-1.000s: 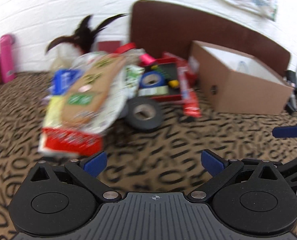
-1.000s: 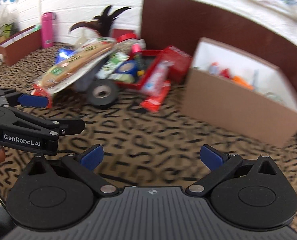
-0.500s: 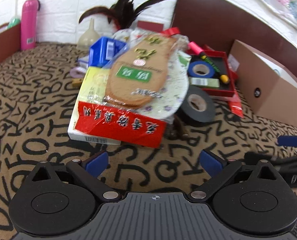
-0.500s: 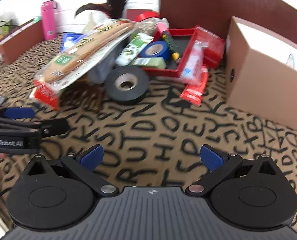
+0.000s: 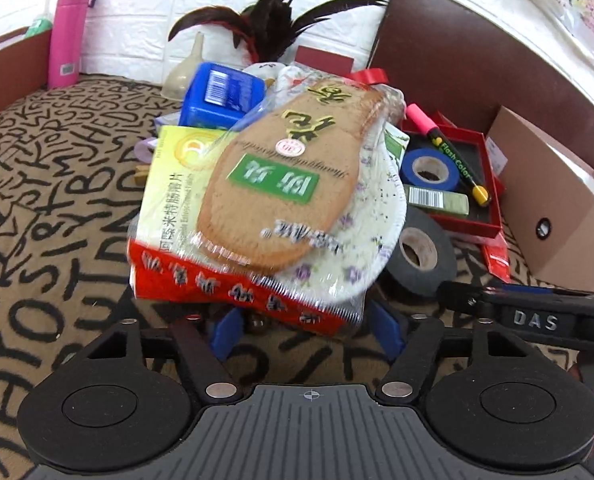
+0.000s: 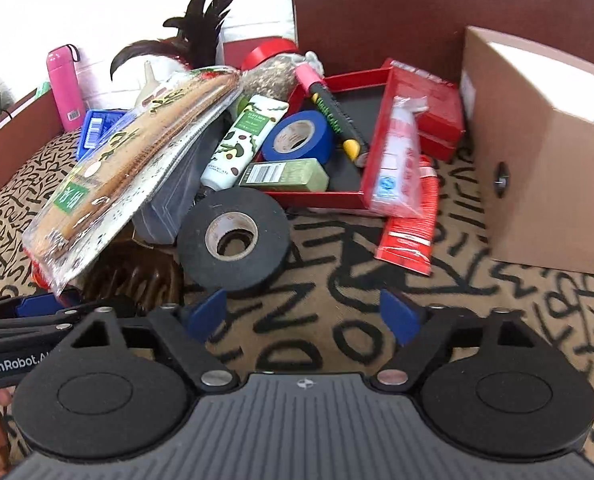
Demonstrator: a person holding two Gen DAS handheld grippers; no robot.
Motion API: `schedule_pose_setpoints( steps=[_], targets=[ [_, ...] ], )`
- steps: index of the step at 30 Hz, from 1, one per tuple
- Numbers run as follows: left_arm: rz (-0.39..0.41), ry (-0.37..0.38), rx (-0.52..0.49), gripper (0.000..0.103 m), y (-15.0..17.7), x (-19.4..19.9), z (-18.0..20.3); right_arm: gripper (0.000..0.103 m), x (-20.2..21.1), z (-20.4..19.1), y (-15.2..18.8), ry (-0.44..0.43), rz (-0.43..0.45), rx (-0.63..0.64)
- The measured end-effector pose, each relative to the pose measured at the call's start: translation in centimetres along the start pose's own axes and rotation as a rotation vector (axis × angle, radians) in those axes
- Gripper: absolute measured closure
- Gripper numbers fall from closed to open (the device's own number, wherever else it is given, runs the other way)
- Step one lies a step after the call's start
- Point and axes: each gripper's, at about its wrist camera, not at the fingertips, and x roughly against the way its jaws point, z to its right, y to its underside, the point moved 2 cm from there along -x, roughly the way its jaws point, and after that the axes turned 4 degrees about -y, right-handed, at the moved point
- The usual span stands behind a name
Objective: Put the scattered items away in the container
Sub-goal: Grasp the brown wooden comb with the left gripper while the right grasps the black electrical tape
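**Left hand-held gripper lines up on the insole pack**

Left wrist view: the left hand-held gripper point(image 5: 304, 329) sits low with its blue pads spread apart, nothing gripped, straddling the red lower edge of the plastic-wrapped insole pack point(image 5: 281, 184). That pack tops the heap, lying over a yellow-green box point(image 5: 169, 184) and tilting down toward the camera. Right of the pack lies the black tape roll point(image 5: 419, 252), and beyond that roll the open cardboard box point(image 5: 553, 208), the container.

Right wrist view: the right hand-held gripper point(image 6: 303, 316) is also wide open and empty, hovering over the letter-print cloth point(image 6: 337, 332) just in front of the black tape roll. Behind the roll, a red tray point(image 6: 321, 196) holds blue tape point(image 6: 303, 136), a marker and a small green box. The cardboard box stands well right of the roll.

Risk, as I judge it: the wrapper looks slick and floppy, so a pinch on its edge may slip, or dragging the pack could topple the pile beneath.
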Motion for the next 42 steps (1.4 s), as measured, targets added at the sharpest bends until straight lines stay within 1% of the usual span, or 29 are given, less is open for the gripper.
schedule_pose_setpoints(
  steps=[2,4,7,8,9,13,14,15,16,17,19,22,24,27,32,33,34,35,36,37,38,42],
  targets=[
    [0.011,-0.017,-0.015,0.032,-0.2,-0.5,0.3,0.028,-0.6,-0.1,-0.4,-0.015,0.007,-0.015],
    [0.017,-0.021,-0.02,0.033,-0.5,-1.0,0.4,0.03,-1.0,-0.2,-1.0,-0.028,0.019,-0.026],
    [0.026,-0.022,-0.024,0.037,-1.0,-1.6,0.6,0.035,-1.7,-0.6,-1.7,-0.038,0.032,-0.02],
    [0.029,-0.021,-0.022,0.04,-1.1,-1.8,0.6,0.038,-1.9,-0.7,-2.0,-0.042,0.035,-0.019],
    [0.029,-0.02,-0.022,0.04,-1.2,-2.0,0.6,0.047,-2.3,-0.7,-2.2,-0.043,0.028,-0.019],
    [0.033,-0.014,-0.044,0.04,-1.2,-2.1,0.8,0.055,-3.9,-0.6,-2.4,-0.046,0.015,-0.052],
    [0.025,-0.009,-0.051,0.041,-1.3,-2.1,0.8,0.06,-4.0,-0.7,-2.4,-0.037,0.02,-0.041],
    [0.014,-0.005,-0.053,0.042,-1.3,-1.9,0.7,0.069,-3.9,-0.9,-2.4,-0.038,0.019,-0.033],
    [0.006,-0.001,-0.053,0.045,-1.2,-1.6,0.6,0.07,-3.8,-1.1,-2.4,-0.039,0.017,-0.034],
    [-0.003,0.003,-0.052,0.051,-1.1,-1.3,0.5,0.07,-3.7,-1.2,-2.3,-0.031,0.012,-0.032],
    [-0.019,0.012,-0.058,0.054,-0.5,-0.6,0.4,0.07,-3.1,-1.2,-1.9,-0.021,0.011,-0.025],
    [-0.027,0.025,-0.084,0.056,0.7,0.8,0.6,0.07,-1.6,-0.6,-0.7,-0.033,0.002,-0.043],
    [-0.036,0.038,-0.103,0.056,1.5,1.7,1.0,0.07,-0.2,-0.3,0.6,-0.031,-0.002,-0.032],
    [-0.055,0.074,-0.13,0.057,2.9,3.3,1.4,0.07,2.4,-0.1,2.7,-0.014,-0.005,-0.011],
    [-0.082,0.131,-0.193,0.057,5.6,6.0,2.2,0.07,6.2,0.5,5.8,-0.009,-0.008,-0.038],
    [-0.089,0.144,-0.21,0.056,5.9,6.5,2.4,0.07,7.0,0.5,6.5,-0.006,-0.005,-0.04],
    [-0.096,0.161,-0.226,0.053,6.2,6.9,2.5,0.07,7.6,0.5,7.1,-0.002,-0.003,-0.041],
    [-0.105,0.18,-0.229,0.042,6.5,7.3,2.6,0.07,8.3,0.4,7.6,0.003,-0.001,-0.043],
    [-0.114,0.195,-0.223,0.041,6.7,7.6,2.5,0.07,8.9,0.3,8.2,0.005,0.001,-0.047],
    [-0.119,0.205,-0.21,0.039,6.8,7.9,2.5,0.07,9.4,0.3,8.7,0.003,0.001,-0.053],
    [-0.125,0.216,-0.196,0.037,6.8,8.1,2.4,0.067,9.8,0.3,9.0,-0.002,0.0,-0.062],
    [-0.133,0.244,-0.14,0.034,6.3,8.7,2.2,0.064,11.5,0.9,9.7,-0.018,0.025,-0.112]
  ],
)
